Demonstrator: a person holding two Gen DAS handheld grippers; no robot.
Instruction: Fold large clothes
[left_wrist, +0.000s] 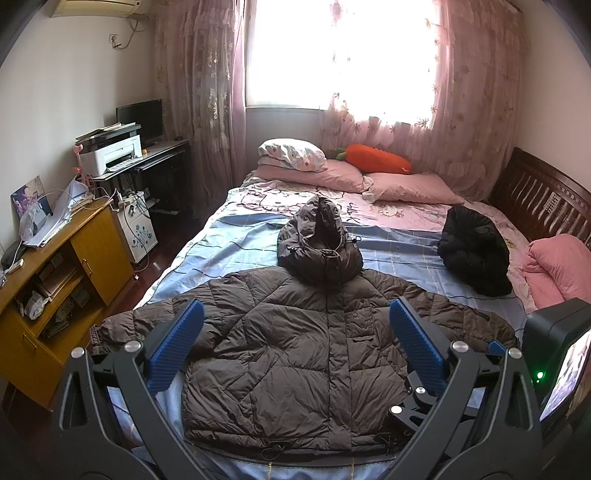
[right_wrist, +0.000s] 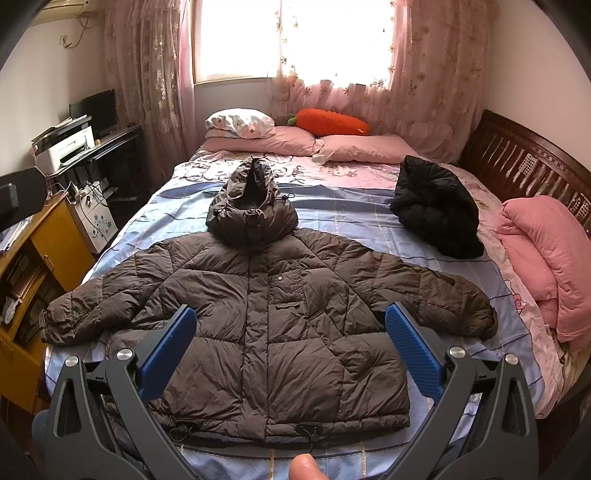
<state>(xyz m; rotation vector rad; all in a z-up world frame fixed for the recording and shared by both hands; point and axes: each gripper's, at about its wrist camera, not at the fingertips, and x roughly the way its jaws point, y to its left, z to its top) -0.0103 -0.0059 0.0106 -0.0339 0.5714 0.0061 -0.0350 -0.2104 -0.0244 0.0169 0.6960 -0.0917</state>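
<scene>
Bed (right_wrist: 332, 218) takes up most of the room, covered by a blue-and-pink cartoon-print sheet. Brown hooded puffer jacket (right_wrist: 269, 314) lies flat on the bed's near half, front up, zipped, both sleeves spread out to the sides, hood (right_wrist: 251, 206) standing up toward the pillows, hem drawcords at the bed's near edge.

Left gripper (left_wrist: 295, 347): blue pads spread wide, nothing between them, hovering over the jacket's lower half. Right gripper (right_wrist: 291, 350): same, wide open, empty, above the jacket's lower body. A fingertip (right_wrist: 306, 467) shows at the bottom edge of the right wrist view.

On the bed beyond the jacket: black jacket (right_wrist: 436, 218) bunched up toward the headboard side, well apart from the brown one. Folded pink quilt (right_wrist: 543, 266) at the bed's right edge against the dark wooden headboard (right_wrist: 517, 155). Pink pillows (right_wrist: 354, 147) along the window end of the bed, a floral pillow (right_wrist: 240, 122) stacked on the left one, carrot plush (right_wrist: 332, 120) on top.

Window (right_wrist: 295, 37) with pink floral curtains behind the pillows. Left of the bed: yellow wooden cabinet (left_wrist: 74, 266) with clutter, dark desk carrying a white printer (left_wrist: 110, 153) and monitor (left_wrist: 140, 118). AC unit (left_wrist: 96, 5) high on the left wall.
</scene>
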